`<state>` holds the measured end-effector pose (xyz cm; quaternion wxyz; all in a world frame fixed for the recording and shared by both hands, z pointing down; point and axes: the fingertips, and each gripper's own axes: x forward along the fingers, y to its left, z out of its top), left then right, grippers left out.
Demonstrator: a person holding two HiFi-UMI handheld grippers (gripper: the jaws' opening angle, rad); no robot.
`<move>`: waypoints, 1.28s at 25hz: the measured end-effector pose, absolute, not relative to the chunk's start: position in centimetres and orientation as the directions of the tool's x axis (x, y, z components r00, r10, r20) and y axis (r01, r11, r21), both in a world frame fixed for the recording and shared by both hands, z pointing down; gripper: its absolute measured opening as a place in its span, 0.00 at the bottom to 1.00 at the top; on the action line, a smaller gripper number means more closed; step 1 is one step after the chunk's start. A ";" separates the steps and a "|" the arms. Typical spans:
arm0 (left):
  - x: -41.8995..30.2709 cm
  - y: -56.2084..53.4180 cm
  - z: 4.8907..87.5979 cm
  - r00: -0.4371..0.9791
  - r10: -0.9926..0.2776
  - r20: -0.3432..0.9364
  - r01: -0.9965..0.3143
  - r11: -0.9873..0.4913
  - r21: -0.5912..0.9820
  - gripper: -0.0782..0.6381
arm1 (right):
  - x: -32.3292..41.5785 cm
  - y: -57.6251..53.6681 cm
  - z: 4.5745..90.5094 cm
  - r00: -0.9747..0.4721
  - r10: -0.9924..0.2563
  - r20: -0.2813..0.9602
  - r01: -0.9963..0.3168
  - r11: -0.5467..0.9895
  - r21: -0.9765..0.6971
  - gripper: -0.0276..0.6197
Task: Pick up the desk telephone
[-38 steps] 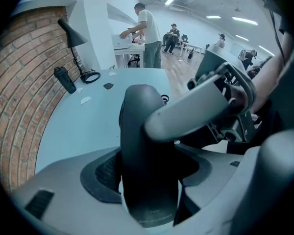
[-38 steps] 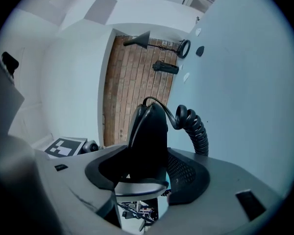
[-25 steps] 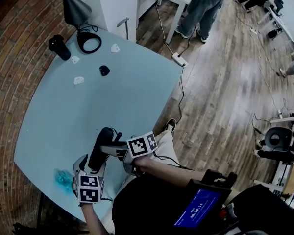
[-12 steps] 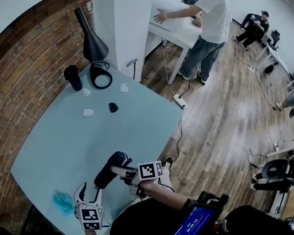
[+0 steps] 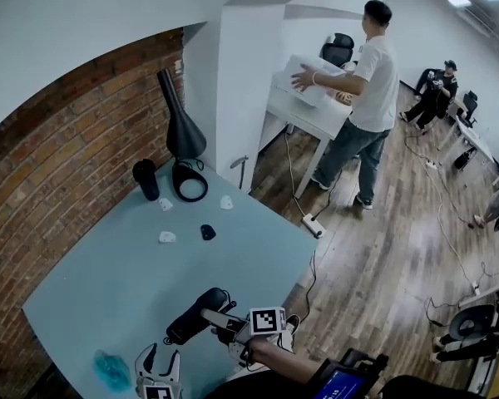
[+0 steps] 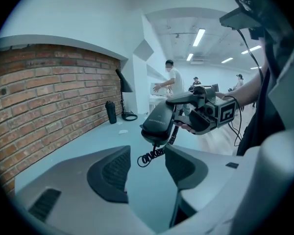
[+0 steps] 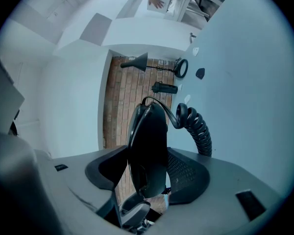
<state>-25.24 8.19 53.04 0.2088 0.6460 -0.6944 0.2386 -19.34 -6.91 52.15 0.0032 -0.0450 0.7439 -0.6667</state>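
Note:
The black telephone handset (image 5: pixel 196 315) hangs above the near part of the pale blue table (image 5: pixel 108 281), with my right gripper (image 5: pixel 211 314) shut on its middle. In the right gripper view the handset (image 7: pixel 148 146) stands pinched between both pads, and its coiled cord (image 7: pixel 196 127) curls off to the right. From the left gripper view I see the handset (image 6: pixel 159 121) ahead, its cord (image 6: pixel 154 153) dangling. My left gripper (image 5: pixel 158 362) is below it at the picture's bottom edge, apart from it. Its jaws have just been closing, with nothing between them.
At the table's far corner stand a black lamp (image 5: pixel 181 131) with a ring base (image 5: pixel 190 191) and a black bottle (image 5: pixel 146 179). Small white bits and a black lump (image 5: pixel 207 232) lie nearby. A blue crumpled thing (image 5: pixel 112 371) lies near left. A person (image 5: pixel 368 81) stands at a white desk.
The head view has tilted up toward the room. The right gripper has lifted the handset off the table. The left gripper has come away from the handset's lower end.

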 end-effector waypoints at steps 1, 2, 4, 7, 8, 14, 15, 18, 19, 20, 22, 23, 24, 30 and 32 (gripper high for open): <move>-25.3 8.3 52.9 -0.084 -0.803 0.590 -0.996 0.059 -0.062 0.46 | -19.3 -7.2 51.7 -0.996 -0.078 0.048 -0.056 0.112 -0.992 0.45; -25.5 8.3 52.8 -0.091 -0.808 0.582 -0.996 0.067 -0.062 0.42 | -19.3 -7.4 51.1 -0.996 -0.084 0.040 -0.050 0.121 -0.991 0.45; -25.7 8.5 52.5 -0.104 -0.818 0.566 -0.995 0.083 -0.061 0.35 | -19.5 -7.8 49.9 -0.996 -0.091 0.023 -0.036 0.145 -0.989 0.45; -26.0 8.7 52.1 -0.123 -0.832 0.541 -0.992 0.107 -0.060 0.30 | -19.5 -8.5 48.4 -0.995 -0.104 -0.004 -0.012 0.151 -0.988 0.45; -26.1 8.8 52.0 -0.129 -0.837 0.532 -0.992 0.115 -0.060 0.27 | -19.2 -8.7 48.0 -0.994 -0.111 -0.009 -0.007 0.138 -0.990 0.45; -26.7 9.1 51.2 -0.166 -0.863 0.477 -0.986 0.160 -0.054 0.19 | -18.7 -9.6 44.2 -0.994 -0.105 -0.028 0.002 0.240 -0.971 0.45; -26.8 9.1 51.1 -0.172 -0.867 0.467 -0.985 0.167 -0.053 0.19 | -18.9 -9.8 43.3 -0.995 -0.098 -0.027 -0.001 0.273 -0.962 0.45; -27.2 9.2 50.7 -0.191 -0.879 0.436 -0.981 0.189 -0.048 0.19 | -19.7 -9.7 40.4 -0.996 -0.081 -0.047 0.019 0.309 -0.951 0.45; -27.3 9.2 50.5 -0.197 -0.883 0.427 -0.979 0.197 -0.046 0.19 | -20.1 -9.5 39.4 -0.995 -0.077 -0.069 0.043 0.299 -0.953 0.45; -27.4 9.3 50.4 -0.203 -0.885 0.418 -0.978 0.204 -0.044 0.19 | -20.4 -9.3 38.6 -0.993 -0.075 -0.092 0.067 0.282 -0.957 0.45; -27.5 9.5 50.2 -0.214 -0.888 0.406 -0.975 0.217 -0.041 0.19 | -21.0 -9.1 37.0 -0.988 -0.072 -0.135 0.115 0.231 -0.966 0.45; -27.6 9.7 50.2 -0.219 -0.888 0.404 -0.974 0.222 -0.039 0.19 | -21.2 -8.8 36.3 -0.986 -0.069 -0.155 0.138 0.200 -0.970 0.45; -27.6 10.0 50.2 -0.223 -0.887 0.405 -0.973 0.227 -0.038 0.19 | -21.4 -8.5 35.7 -0.983 -0.063 -0.172 0.159 0.174 -0.972 0.45; -28.2 11.2 50.8 -0.242 -0.875 0.420 -0.968 0.250 -0.037 0.19 | -22.1 -6.3 33.6 -0.973 -0.006 -0.231 0.229 0.124 -0.965 0.45; -28.3 11.4 50.7 -0.252 -0.882 0.399 -0.965 0.260 -0.033 0.19 | -22.1 -5.8 33.5 -0.970 0.009 -0.244 0.243 0.123 -0.962 0.45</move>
